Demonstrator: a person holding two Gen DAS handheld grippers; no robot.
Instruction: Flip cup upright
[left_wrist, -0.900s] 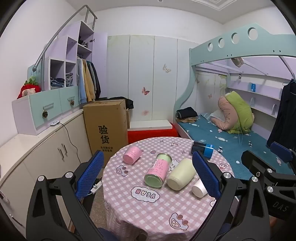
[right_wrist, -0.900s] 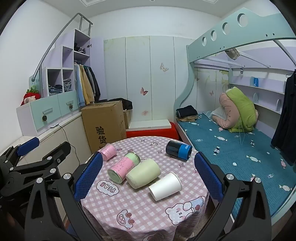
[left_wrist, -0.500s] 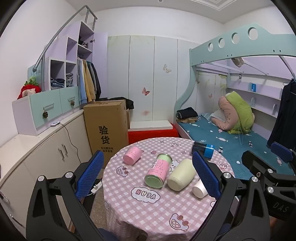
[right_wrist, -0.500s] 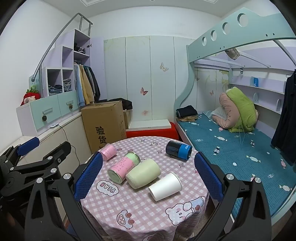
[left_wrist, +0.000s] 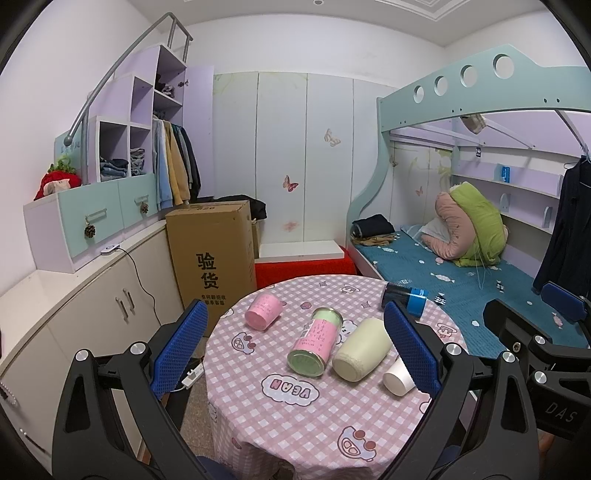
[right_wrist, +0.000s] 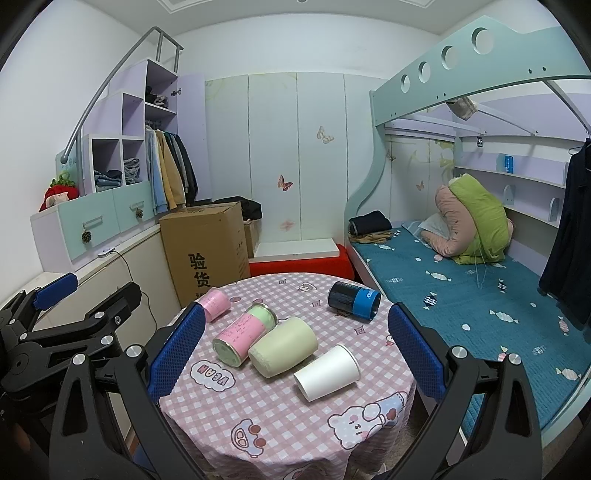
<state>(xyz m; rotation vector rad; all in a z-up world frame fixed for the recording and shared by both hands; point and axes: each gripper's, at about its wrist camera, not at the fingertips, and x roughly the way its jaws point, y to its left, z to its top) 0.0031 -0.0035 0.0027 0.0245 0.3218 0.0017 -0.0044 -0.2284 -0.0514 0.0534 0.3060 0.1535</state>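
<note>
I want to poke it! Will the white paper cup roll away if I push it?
Probably. The white cup lies on its side on the table, so a sideways nudge should roll it. Its mouth looks wider than its base, so it would likely curve, not run straight. It looks thin and light, so squeezing may dent it.

I see a round table under a pink checked cartoon-print cloth (right_wrist: 258, 413) carrying five containers, all on their sides: white paper cup (right_wrist: 327, 372), pale green cup (right_wrist: 283, 346) (touching a pink-labelled tin (right_wrist: 243, 335)), small pink cup (right_wrist: 216, 304), dark blue-banded can (right_wrist: 354, 301).
</note>
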